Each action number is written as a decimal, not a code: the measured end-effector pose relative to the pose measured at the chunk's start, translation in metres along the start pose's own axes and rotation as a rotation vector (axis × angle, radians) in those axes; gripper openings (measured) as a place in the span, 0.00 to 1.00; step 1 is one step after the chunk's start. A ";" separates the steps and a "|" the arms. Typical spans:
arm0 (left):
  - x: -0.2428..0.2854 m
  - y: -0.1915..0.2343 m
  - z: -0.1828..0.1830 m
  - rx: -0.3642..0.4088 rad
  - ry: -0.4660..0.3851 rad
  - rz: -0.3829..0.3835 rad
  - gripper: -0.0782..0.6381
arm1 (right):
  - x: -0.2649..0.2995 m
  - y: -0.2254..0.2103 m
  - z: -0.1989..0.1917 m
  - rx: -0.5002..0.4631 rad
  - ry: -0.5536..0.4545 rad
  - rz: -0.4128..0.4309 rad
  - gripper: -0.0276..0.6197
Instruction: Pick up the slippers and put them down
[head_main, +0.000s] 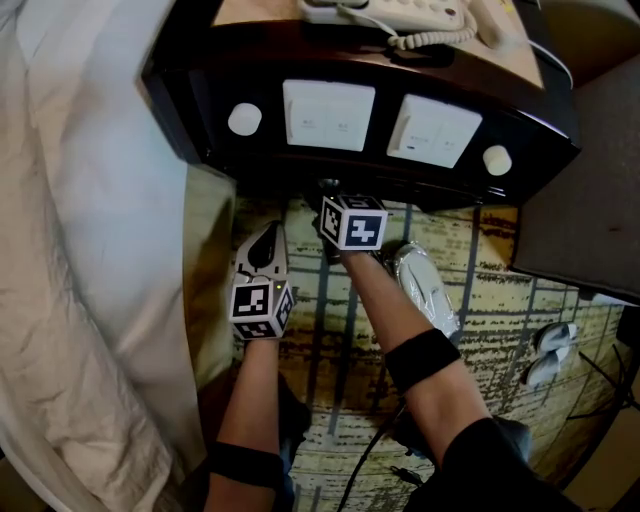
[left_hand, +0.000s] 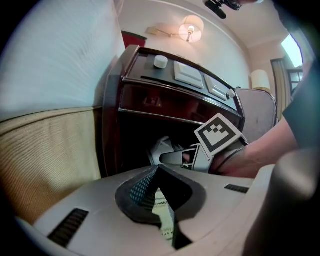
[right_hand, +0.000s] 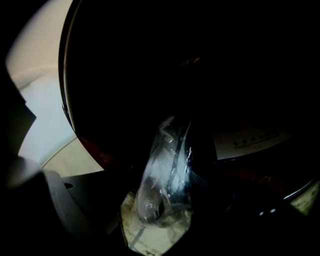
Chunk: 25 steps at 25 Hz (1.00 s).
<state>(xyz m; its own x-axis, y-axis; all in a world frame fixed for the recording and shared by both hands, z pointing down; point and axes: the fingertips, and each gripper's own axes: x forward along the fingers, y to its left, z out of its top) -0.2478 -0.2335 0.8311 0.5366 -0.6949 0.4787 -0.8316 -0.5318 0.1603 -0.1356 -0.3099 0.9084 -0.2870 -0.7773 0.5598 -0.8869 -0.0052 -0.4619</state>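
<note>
Jaws on the right gripper (head_main: 329, 190) are spread wide, with the bagged slippers (right_hand: 167, 175) between them but not pinched, long axis running away under the nightstand (head_main: 190, 100). The left gripper (left_hand: 157, 185) is clamped shut, empty, just left and nearer.

I'm in a hotel bedroom, white-sheeted bed (head_main: 80, 250) beside me; dark wooden nightstand (head_main: 200, 110) with switch panels (head_main: 328, 114), corded telephone (head_main: 400, 15) on top; lit wall lamp (left_hand: 191, 29), patterned carpet (head_main: 500, 300) underfoot
</note>
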 end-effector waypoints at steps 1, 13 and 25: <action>-0.001 0.000 0.000 -0.002 0.001 0.002 0.11 | -0.002 -0.003 -0.001 -0.045 0.005 -0.035 0.68; -0.070 -0.035 0.054 -0.007 0.070 -0.016 0.11 | -0.097 0.010 0.003 -0.190 0.134 -0.241 0.81; -0.252 -0.110 0.253 -0.005 0.127 -0.012 0.11 | -0.378 0.123 0.148 -0.271 0.147 -0.107 0.43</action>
<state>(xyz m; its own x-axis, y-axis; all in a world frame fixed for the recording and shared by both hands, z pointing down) -0.2554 -0.1224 0.4741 0.5244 -0.6211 0.5825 -0.8261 -0.5370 0.1712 -0.0825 -0.1093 0.5383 -0.2187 -0.6823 0.6976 -0.9733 0.1012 -0.2061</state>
